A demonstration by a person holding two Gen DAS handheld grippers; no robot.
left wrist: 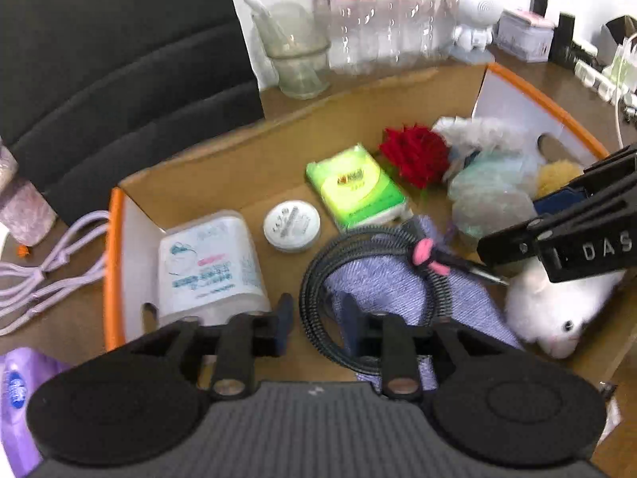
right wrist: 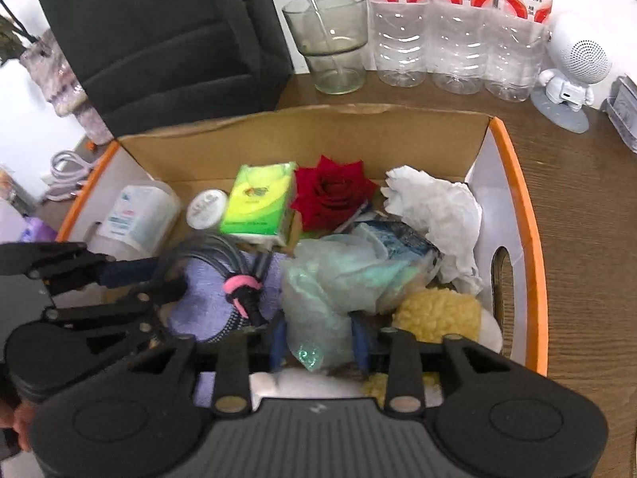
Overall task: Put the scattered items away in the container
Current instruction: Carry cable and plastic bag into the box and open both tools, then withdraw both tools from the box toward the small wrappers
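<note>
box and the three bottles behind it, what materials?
Box: corrugated cardboard by the look, matte brown inside, torn top edge, orange-trimmed white ends. Bottles: clear thin plastic, probably PET; glossy, ribbed, see-through, with red-and-white labels.

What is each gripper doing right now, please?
Left gripper: open, holding nothing, above the coiled cable.
Right gripper: open, straddling the crumpled plastic bag, not gripping.

Three water bottles (right wrist: 458, 28) stand behind the box beside a glass cup (right wrist: 330, 36), a white speaker figure (right wrist: 573, 67) and a black chair (right wrist: 159, 40).
</note>
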